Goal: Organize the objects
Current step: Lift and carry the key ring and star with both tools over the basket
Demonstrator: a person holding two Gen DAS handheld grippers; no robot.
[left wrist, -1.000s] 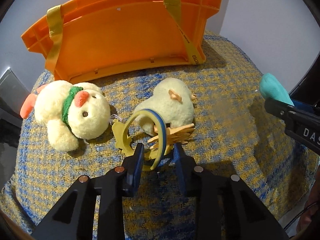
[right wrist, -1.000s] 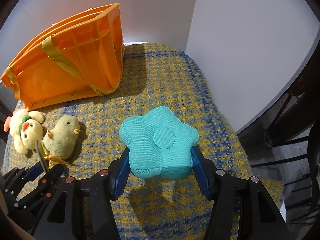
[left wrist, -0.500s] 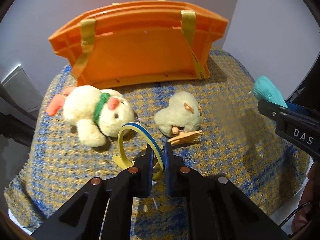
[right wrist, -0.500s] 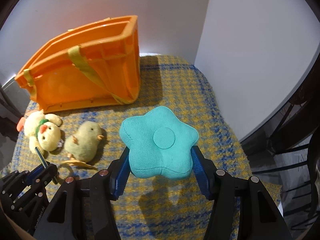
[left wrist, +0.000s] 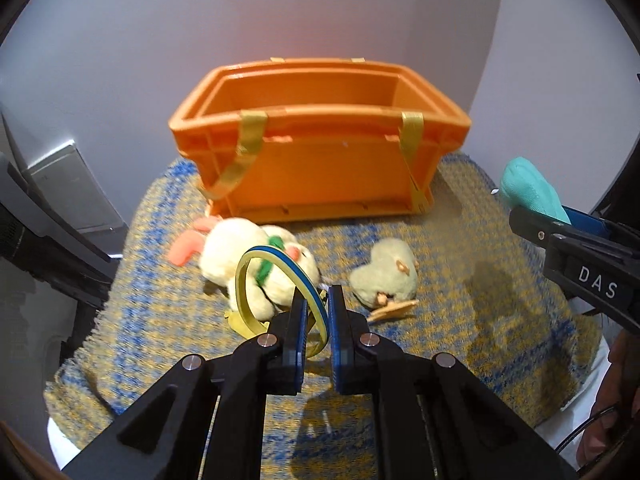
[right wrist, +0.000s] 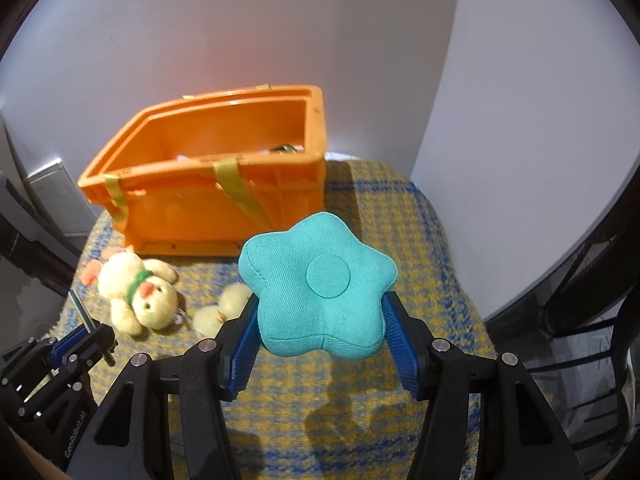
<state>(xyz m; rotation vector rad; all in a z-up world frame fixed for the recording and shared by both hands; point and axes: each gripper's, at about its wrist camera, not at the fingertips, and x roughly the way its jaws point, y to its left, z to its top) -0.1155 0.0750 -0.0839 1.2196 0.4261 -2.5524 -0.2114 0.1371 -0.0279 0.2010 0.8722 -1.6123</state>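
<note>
My left gripper [left wrist: 318, 304] is shut on a yellow ring with a blue edge [left wrist: 256, 258], lifted above the checked cloth. Behind the ring lie a cream plush chick with a green scarf [left wrist: 240, 256] and a smaller pale yellow chick [left wrist: 384, 278]. My right gripper [right wrist: 320, 312] is shut on a teal star-shaped cushion [right wrist: 318, 284], held above the cloth; the cushion [left wrist: 528, 190] also shows at the right edge of the left wrist view. An orange crate with yellow straps [left wrist: 320, 156] stands at the back, its top open [right wrist: 224, 136].
The yellow and blue checked cloth [right wrist: 424, 240] covers a small rounded table set against white walls. Some small items lie inside the crate [right wrist: 286, 148]. A grey panel [left wrist: 72, 188] stands at the left. A dark railing [right wrist: 592, 320] is at the right.
The left gripper closed on the ring and lifted it off the cloth. Both grippers rose and pulled back, so the crate's open top came into view. The cushion stayed gripped.
</note>
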